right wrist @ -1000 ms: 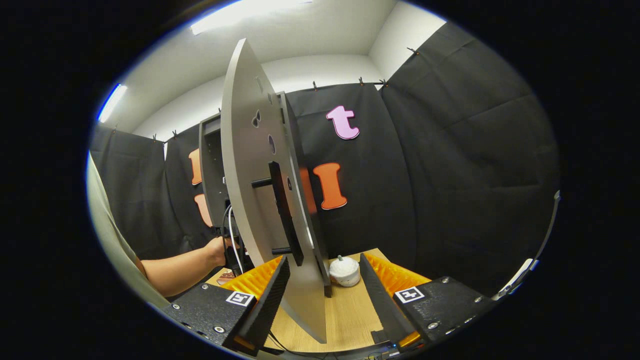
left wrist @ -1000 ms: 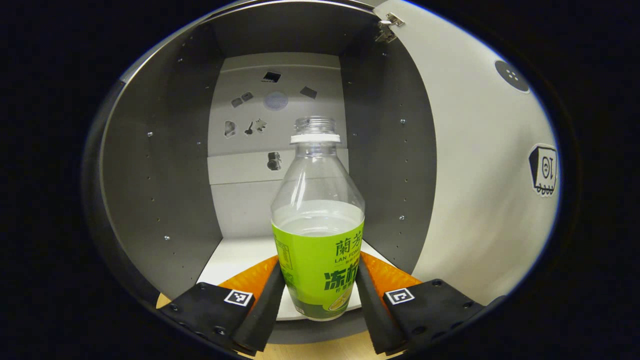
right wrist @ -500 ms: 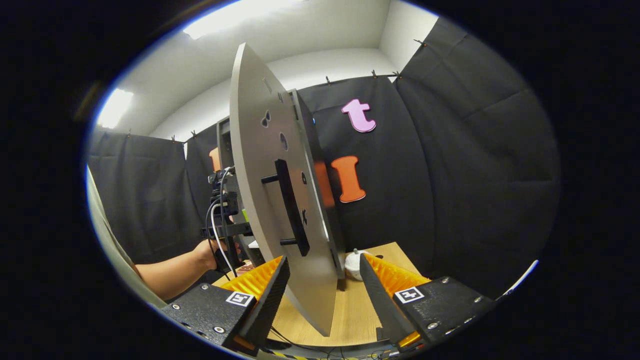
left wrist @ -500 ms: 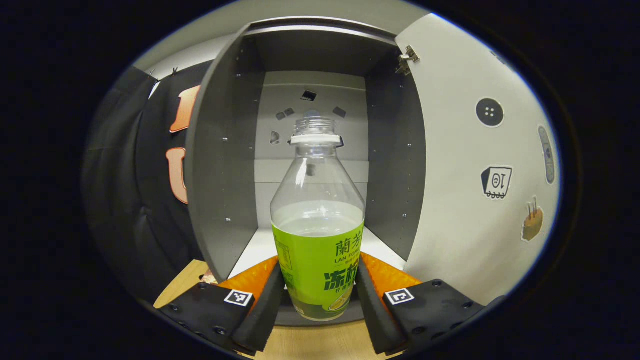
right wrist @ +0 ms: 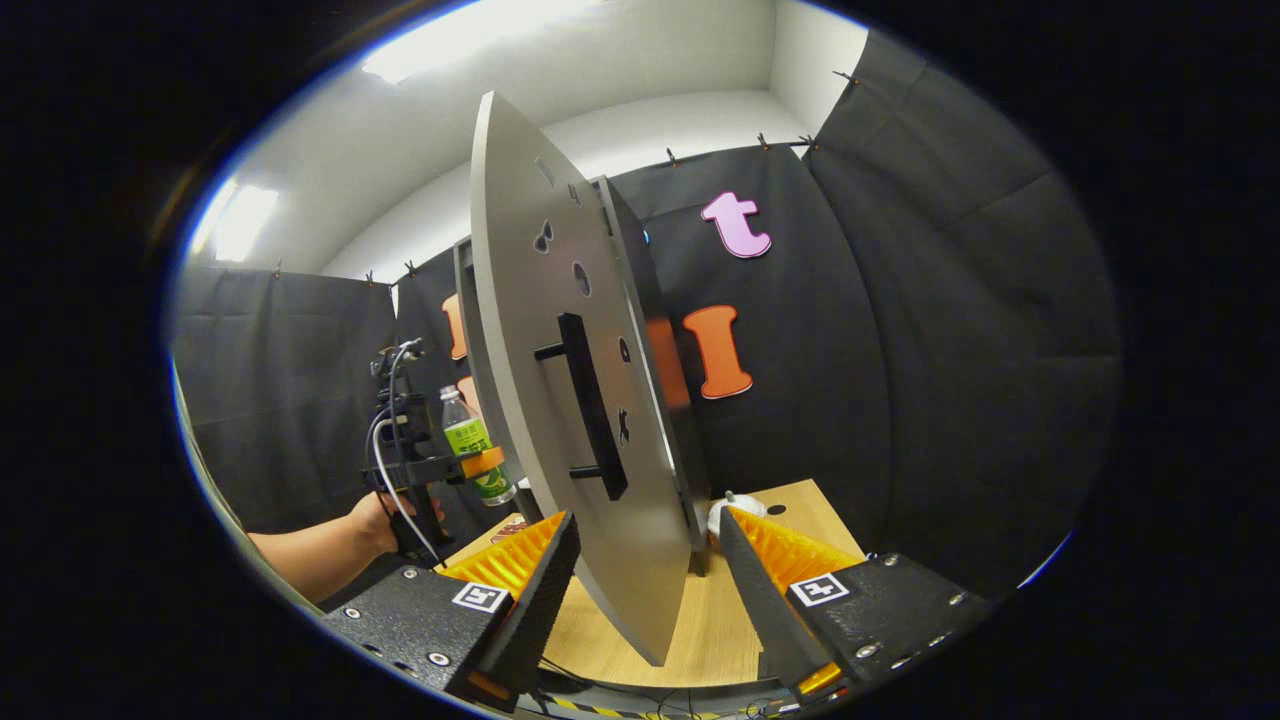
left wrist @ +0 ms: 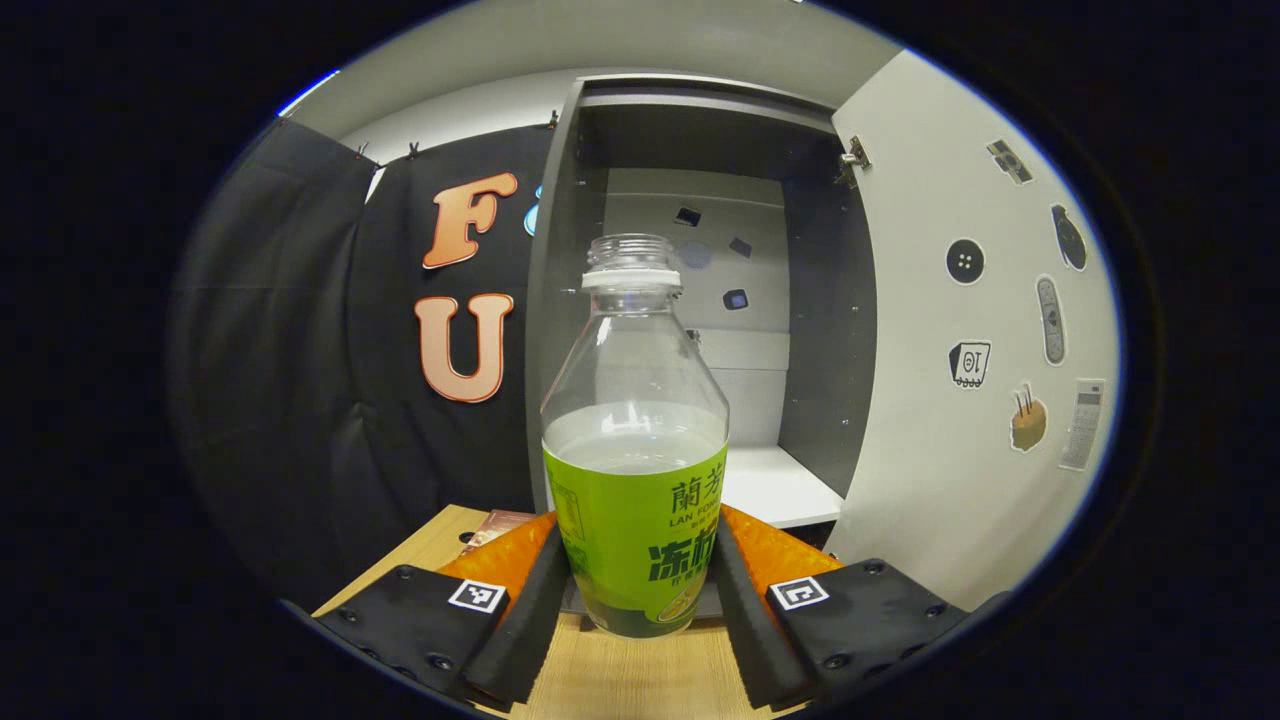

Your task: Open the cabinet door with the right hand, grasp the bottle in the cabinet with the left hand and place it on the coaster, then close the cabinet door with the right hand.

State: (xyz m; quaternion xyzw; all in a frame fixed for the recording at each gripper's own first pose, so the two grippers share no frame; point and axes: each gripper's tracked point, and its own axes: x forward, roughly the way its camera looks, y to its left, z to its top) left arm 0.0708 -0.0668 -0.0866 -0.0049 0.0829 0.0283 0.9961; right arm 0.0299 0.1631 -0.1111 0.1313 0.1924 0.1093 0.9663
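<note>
My left gripper (left wrist: 637, 590) pinches the green-labelled bottle (left wrist: 636, 470) upright above the table (left wrist: 620, 685), out in front of the open cabinet (left wrist: 700, 300), while my right gripper (right wrist: 648, 580) is spread about the door (right wrist: 560, 400) edge, seemingly not touching it.

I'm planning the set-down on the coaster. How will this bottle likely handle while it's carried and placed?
The bottle has no cap and is about half full, so tilting could spill it. It is tall and narrow, so probably tippy. The left gripper holds it low on the label.
</note>
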